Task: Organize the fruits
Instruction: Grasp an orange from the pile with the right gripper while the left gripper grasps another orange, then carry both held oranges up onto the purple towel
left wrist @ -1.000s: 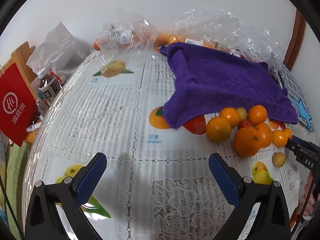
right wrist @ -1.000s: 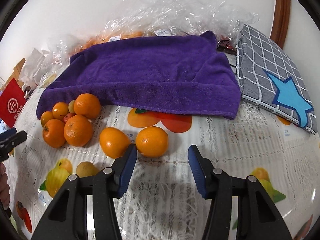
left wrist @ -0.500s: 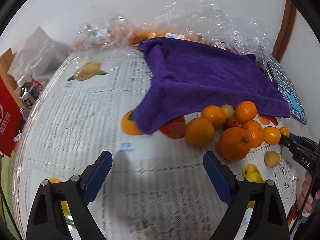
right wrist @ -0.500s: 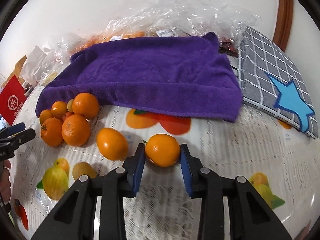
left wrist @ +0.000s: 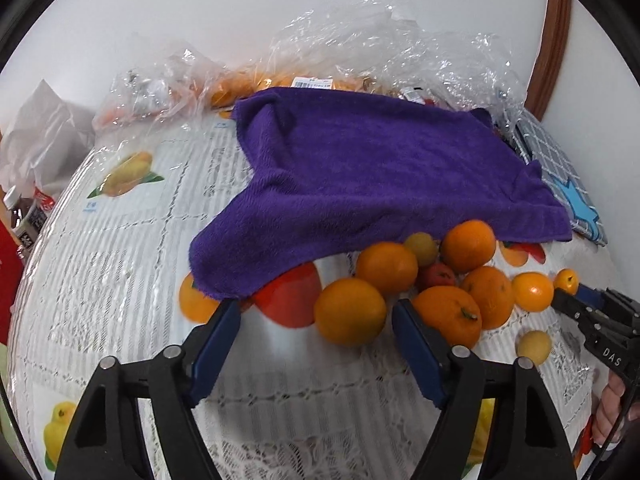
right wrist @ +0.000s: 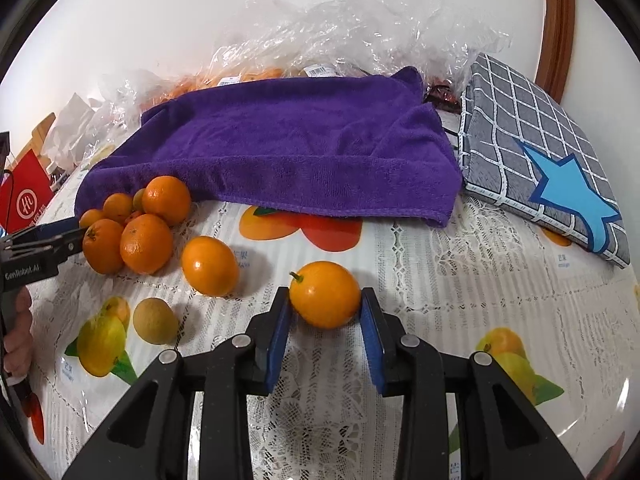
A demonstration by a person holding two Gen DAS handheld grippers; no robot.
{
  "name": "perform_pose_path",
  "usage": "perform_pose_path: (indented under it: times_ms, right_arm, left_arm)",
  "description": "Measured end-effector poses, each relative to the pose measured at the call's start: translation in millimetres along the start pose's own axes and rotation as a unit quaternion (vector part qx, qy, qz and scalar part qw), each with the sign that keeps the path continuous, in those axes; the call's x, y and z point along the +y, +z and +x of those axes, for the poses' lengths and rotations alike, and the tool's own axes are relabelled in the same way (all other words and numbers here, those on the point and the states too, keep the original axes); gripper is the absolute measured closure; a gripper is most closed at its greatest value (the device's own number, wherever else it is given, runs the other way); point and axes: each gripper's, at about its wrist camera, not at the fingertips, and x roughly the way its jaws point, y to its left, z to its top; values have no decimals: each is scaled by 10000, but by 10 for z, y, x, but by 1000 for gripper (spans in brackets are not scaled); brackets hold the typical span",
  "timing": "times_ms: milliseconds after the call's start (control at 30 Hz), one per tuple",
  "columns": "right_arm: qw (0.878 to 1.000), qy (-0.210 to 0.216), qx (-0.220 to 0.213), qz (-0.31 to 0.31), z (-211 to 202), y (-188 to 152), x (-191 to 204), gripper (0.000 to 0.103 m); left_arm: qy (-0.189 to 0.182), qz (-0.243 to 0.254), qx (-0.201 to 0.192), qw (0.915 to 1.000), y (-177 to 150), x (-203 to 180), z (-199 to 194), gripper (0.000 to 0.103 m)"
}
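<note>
White wall (right wrist: 160,20) behind all. Tabletop (right wrist: 460,280) under lace cloth with fruit prints, ahead of both jaws. Purple towel (right wrist: 288,152) beyond jaws, crumpled clear plastic (right wrist: 360,28) behind it. Grey checked cushion (right wrist: 532,152) right of right jaws. Orange pile (left wrist: 452,276) ahead-right of left gripper (left wrist: 316,320); jaws closing, nothing pressed. Right gripper (right wrist: 325,312) clamped on small orange (right wrist: 325,300), on tabletop.

black tool (right wrist: 325,312) frames, blue pads (right wrist: 277,338), silver screws
</note>
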Motion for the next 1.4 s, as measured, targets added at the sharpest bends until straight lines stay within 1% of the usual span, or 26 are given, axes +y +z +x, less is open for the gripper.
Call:
perform_pose_path:
  times_ms: [33,67,133,167,200,233,300,433,567,733,867,1000,1133,1233,1400]
  right_arm:
    - [10000,15,-6,20,-2,1,-9,69]
    - [10000,38,-12,53,-1,2,-17,69]
    - [9999,74,-30,128,-8,-5,-30,70]
    - [9999,85,-42,142,-12,-9,-34,70]
    - [9998,94,-56,163,-17,-11,-41,70]
    - [9998,89,-70,189,-25,-17,-50,70]
    - [9995,109,-114,260,-41,-24,-79,70]
    - [9988,168,-238,390,-74,-26,-119,70]
    - [9984,145,-301,450,-98,-37,-139,70]
    - [9977,152,-420,512,-146,-52,-164,70]
    - [9975,216,-283,611,-178,-6,-205,70]
    - [9973,152,-503,507,-338,173,-193,70]
    - [9963,141,-702,475,-422,429,-176,70]
    - [9955,194,-803,459,-402,653,-190,70]
    - [9948,221,-856,500,-259,1001,-228,70]
  left_arm:
    - [-46,-6,-28,10000,5,0,0,38]
    - [-114,8,-54,9999,7,-5,0,42]
    - [-296,23,-82,9995,2,-24,-1,62]
    - [-438,33,-99,9990,-7,-35,-5,68]
    - [-449,39,-114,9989,-13,-54,-11,69]
    - [-388,69,-149,9991,-29,-73,-23,69]
    - [-388,87,-182,9990,-42,-90,-49,69]
    - [-465,-103,-307,9984,-67,-21,-113,69]
    - [-501,-321,-306,9978,-72,76,-116,69]
    - [-456,-330,-438,9975,-59,96,-176,69]
    - [-438,-413,-436,9972,17,122,-262,69]
    - [-366,-411,-554,9969,180,125,-380,69]
    - [-288,-517,-704,9958,468,129,-465,69]
    - [-105,-585,-794,9951,687,101,-461,69]
    - [-7,-628,-881,9941,998,26,-350,69]
